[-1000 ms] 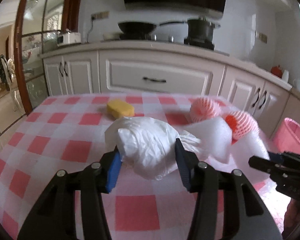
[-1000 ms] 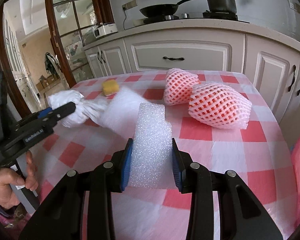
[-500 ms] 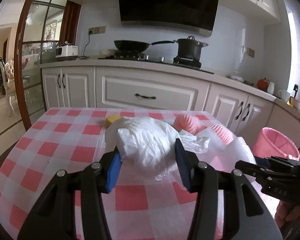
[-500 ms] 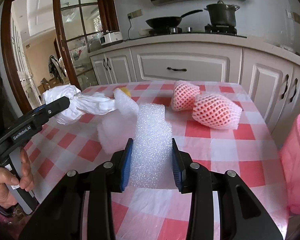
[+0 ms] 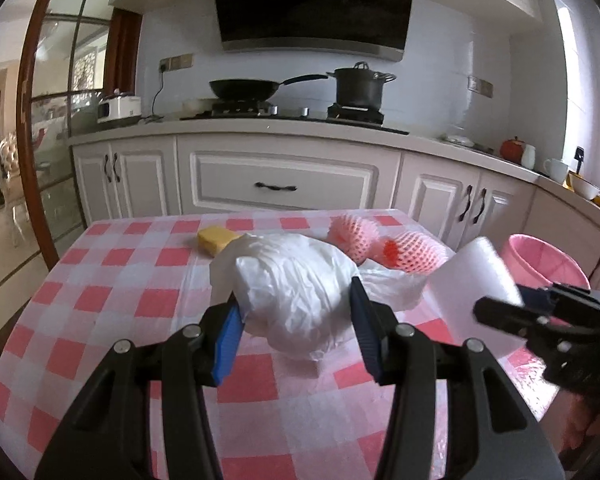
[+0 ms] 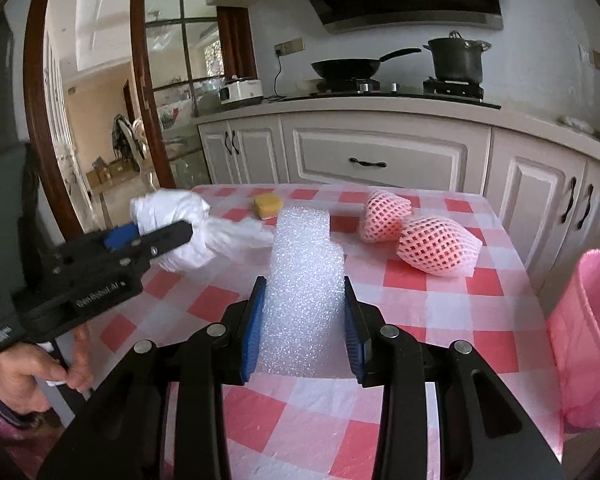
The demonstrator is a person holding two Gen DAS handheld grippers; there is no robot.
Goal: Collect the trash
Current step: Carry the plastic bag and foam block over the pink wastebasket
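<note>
The left gripper (image 5: 296,330) has its fingers clamped on a crumpled white plastic bag (image 5: 288,292), held above the checked desk (image 5: 112,300). The right gripper (image 6: 304,334) has its fingers closed on a white foam sheet (image 6: 304,276), also clear of the desk. The left view shows the bag close up and hides part of the yellow sponge (image 5: 214,239) behind it. The right view shows the sponge whole, the two net-wrapped fruits (image 6: 436,246) lying apart from the trash, the hand (image 6: 28,376) holding the left gripper, and the pink bin (image 6: 592,340) beside the desk.
</note>
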